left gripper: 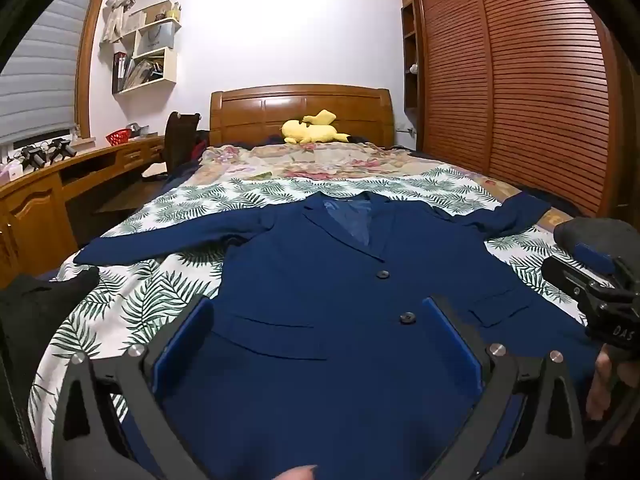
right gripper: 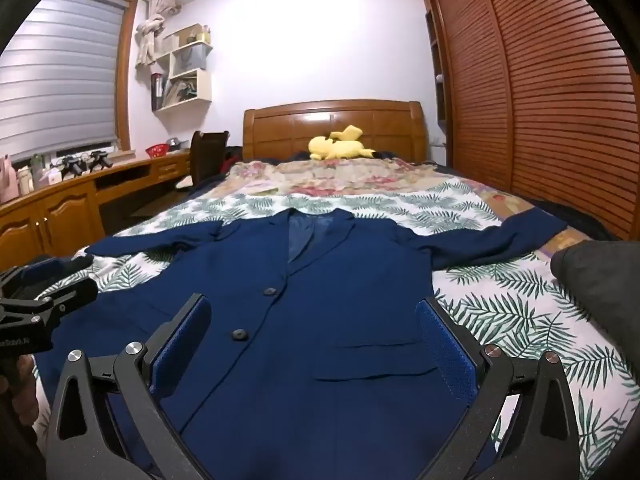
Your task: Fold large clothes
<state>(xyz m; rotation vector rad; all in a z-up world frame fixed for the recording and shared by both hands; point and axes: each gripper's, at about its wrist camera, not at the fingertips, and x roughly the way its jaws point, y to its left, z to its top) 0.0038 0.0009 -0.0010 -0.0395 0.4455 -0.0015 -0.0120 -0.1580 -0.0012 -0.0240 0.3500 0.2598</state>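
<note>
A navy blue suit jacket (left gripper: pixel 320 280) lies flat and face up on the bed, buttoned, with both sleeves spread out to the sides; it also shows in the right wrist view (right gripper: pixel 340 288). My left gripper (left gripper: pixel 320 312) is open and empty, hovering over the jacket's lower left front. My right gripper (right gripper: pixel 314 316) is open and empty, over the jacket's lower right front by the pocket flap. Each gripper shows at the edge of the other's view, the right one (left gripper: pixel 596 292) and the left one (right gripper: pixel 44 300).
The bed carries a leaf-print sheet (right gripper: pixel 520 304) and a floral quilt (left gripper: pixel 320 160) with a yellow plush toy (left gripper: pixel 312 130) by the wooden headboard. A dark garment (left gripper: pixel 36 296) lies at the left, another (right gripper: pixel 596 280) at the right. Desk left, louvred wardrobe (right gripper: pixel 560 120) right.
</note>
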